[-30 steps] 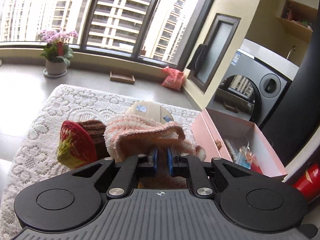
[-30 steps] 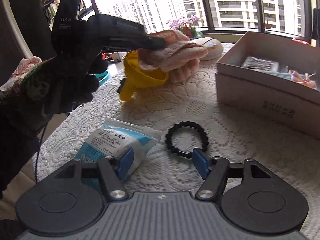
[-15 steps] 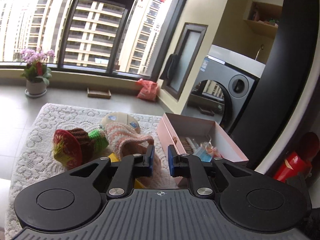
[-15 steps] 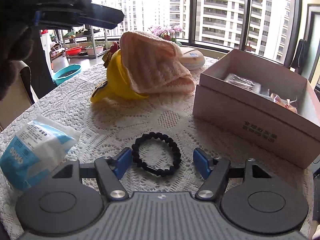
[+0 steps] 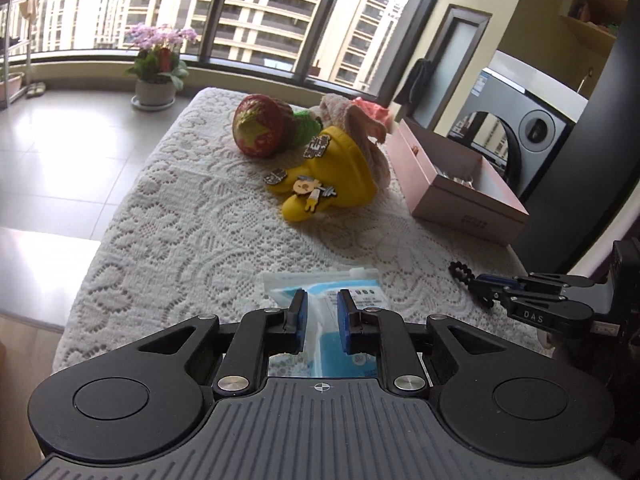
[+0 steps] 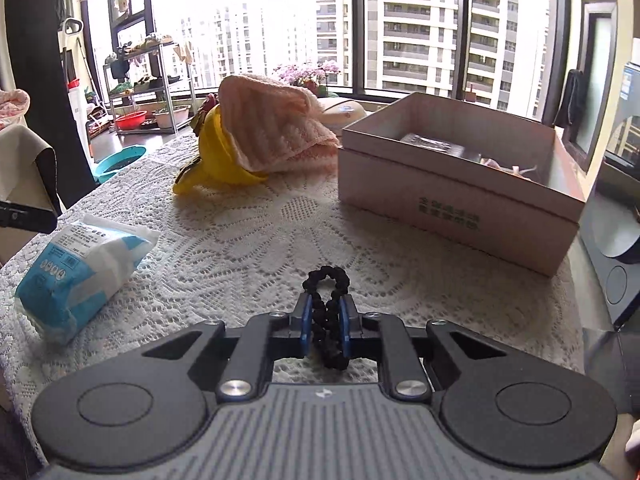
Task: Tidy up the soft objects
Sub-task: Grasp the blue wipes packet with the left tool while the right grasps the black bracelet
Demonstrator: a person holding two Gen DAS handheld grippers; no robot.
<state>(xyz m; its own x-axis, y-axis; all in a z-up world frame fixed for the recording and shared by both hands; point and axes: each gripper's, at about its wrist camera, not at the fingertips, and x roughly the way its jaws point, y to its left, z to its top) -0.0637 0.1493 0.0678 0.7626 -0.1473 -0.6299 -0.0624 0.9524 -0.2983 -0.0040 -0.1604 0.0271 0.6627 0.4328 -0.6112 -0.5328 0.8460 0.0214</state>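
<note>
While the right gripper [image 6: 325, 316] is clamping its jaws on the black beaded hair tie [image 6: 329, 312], squeezing the loop flat just above the lace tablecloth [image 6: 248, 248], the left gripper [image 5: 319, 314] is hovering with jaws parted a little, empty, over the blue-and-white tissue pack [image 5: 344, 300] lying on the cloth. Further back, the pink knit cloth [image 6: 276, 128] is sitting draped on the yellow shoe [image 5: 340, 176], touching it, with a red-and-green knitted item [image 5: 264, 126] just beside. The open pink box [image 6: 460, 184] is standing to the right, well apart from the tissue pack.
</note>
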